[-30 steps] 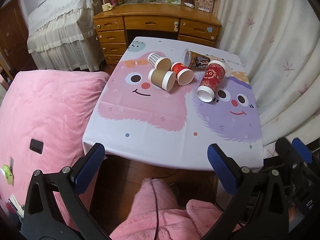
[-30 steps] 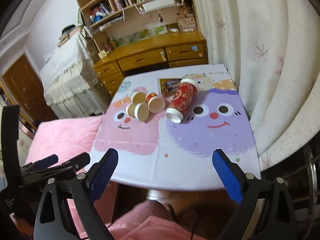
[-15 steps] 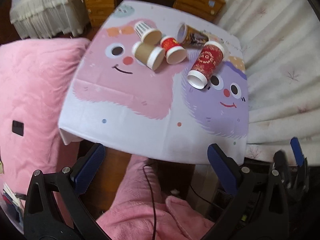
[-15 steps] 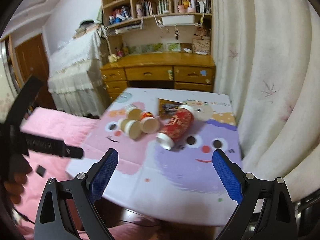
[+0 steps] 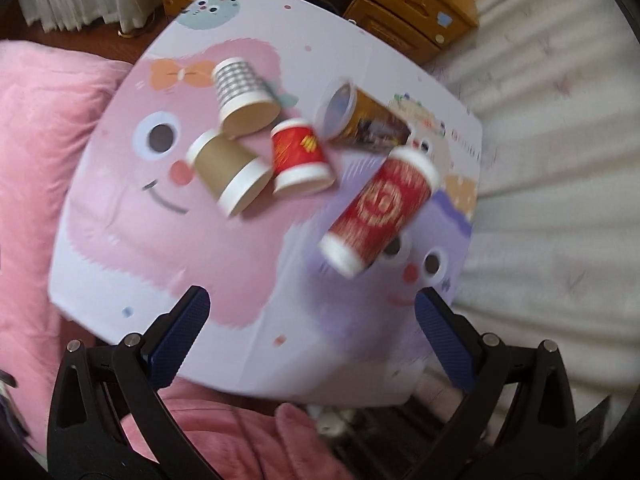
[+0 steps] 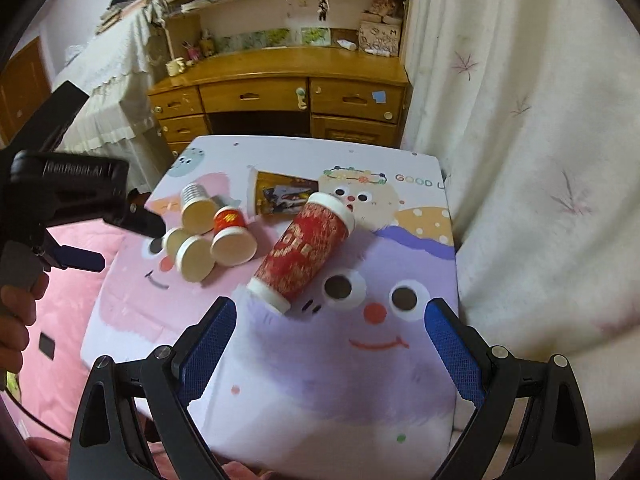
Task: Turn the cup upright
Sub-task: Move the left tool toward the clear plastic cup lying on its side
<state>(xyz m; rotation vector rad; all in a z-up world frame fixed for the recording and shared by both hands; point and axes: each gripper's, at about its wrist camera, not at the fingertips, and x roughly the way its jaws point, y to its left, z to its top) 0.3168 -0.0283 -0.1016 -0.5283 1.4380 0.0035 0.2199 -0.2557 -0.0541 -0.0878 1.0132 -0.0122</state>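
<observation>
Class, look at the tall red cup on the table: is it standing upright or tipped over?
Tipped over. The tall red cup lies on its side on the table, its white rim facing the camera.

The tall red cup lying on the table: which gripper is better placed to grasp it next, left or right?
Right, probably. The right gripper is open and faces the tall red cup directly, near its closer end. The left gripper is also open but sits nearer the small cups.

Bare tablecloth before tall red cup, small cups crowding left (touching)
</observation>
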